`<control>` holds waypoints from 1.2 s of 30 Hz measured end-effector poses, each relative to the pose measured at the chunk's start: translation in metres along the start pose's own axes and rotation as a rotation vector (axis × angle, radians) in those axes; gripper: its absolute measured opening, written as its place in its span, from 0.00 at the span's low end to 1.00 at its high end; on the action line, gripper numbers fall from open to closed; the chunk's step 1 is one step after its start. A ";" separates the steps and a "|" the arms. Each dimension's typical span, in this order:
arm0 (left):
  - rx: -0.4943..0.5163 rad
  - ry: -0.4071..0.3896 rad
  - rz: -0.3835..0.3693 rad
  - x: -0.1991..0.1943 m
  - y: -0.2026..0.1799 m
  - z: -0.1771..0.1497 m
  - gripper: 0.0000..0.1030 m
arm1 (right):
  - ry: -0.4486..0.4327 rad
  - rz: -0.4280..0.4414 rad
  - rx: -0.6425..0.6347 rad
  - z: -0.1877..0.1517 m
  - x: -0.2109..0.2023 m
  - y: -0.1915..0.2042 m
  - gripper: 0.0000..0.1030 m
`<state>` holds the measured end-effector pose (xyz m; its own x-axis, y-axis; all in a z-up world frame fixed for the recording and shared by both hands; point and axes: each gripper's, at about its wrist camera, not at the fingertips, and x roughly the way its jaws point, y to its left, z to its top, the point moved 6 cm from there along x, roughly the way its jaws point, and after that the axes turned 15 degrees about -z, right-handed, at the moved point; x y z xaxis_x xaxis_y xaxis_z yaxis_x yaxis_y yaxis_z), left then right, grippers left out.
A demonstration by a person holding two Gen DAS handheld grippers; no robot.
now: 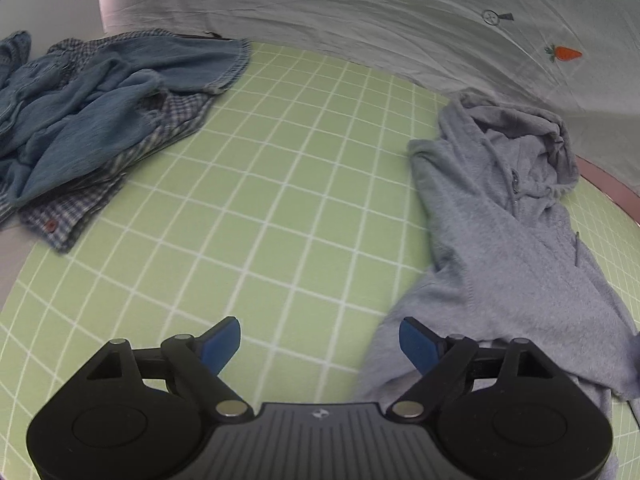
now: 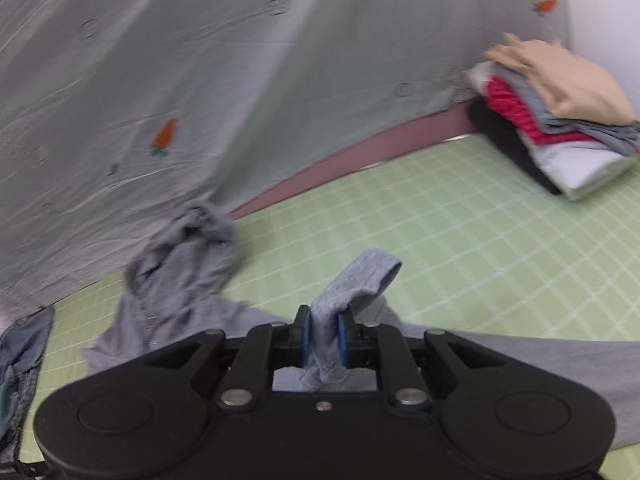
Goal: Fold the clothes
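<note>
On the green grid mat (image 1: pixel 280 184), a grey hoodie (image 1: pixel 512 216) lies rumpled toward the right, hood bunched at the far end near the draped sheet (image 1: pixel 360 12). The right hand-held gripper (image 2: pixel 323 338) is clamped on a strip of the hoodie's fabric, probably a cuff or hem edge, which stands up as a soft loop past the blue pads. The left hand-held gripper (image 1: pixel 320 344) hangs wide apart above the mat, holding nothing, its right finger just over the hoodie's near edge.

The step in hand looks like spreading or drawing out the hoodie. Doing it well would mean taking a second edge with the free gripper and pulling evenly, since fleece this thick and limp drags and bunches on itself.

A heap of blue and checked clothes (image 1: pixel 92 120) lies crumpled at the left; a stack of folded clothes (image 2: pixel 556 120), tan on top, sits at the far right
</note>
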<state>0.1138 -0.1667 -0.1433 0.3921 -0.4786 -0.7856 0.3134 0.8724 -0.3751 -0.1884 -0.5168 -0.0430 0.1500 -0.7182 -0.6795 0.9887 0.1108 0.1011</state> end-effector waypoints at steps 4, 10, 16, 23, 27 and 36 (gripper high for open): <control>-0.033 0.005 0.002 -0.009 0.029 -0.003 0.84 | 0.003 0.128 -0.082 -0.015 -0.009 0.087 0.09; -0.048 0.021 -0.021 -0.008 0.051 0.003 0.84 | 0.033 0.292 -0.284 -0.067 -0.021 0.211 0.11; -0.029 0.036 -0.059 0.000 0.037 -0.002 0.85 | 0.051 0.111 -0.314 -0.088 -0.019 0.186 0.32; -0.028 0.050 -0.093 0.014 0.017 -0.009 0.85 | 0.071 -0.051 -0.333 -0.093 0.001 0.138 0.49; -0.013 0.055 -0.110 0.024 0.005 -0.003 0.85 | 0.083 -0.032 -0.342 -0.096 0.017 0.140 0.53; -0.068 0.022 -0.075 0.042 0.016 0.027 0.85 | 0.100 -0.117 -0.450 -0.103 0.063 0.162 0.13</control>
<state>0.1582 -0.1751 -0.1690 0.3508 -0.5409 -0.7645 0.2815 0.8395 -0.4648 -0.0191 -0.4739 -0.1442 0.0148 -0.6767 -0.7361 0.8963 0.3354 -0.2902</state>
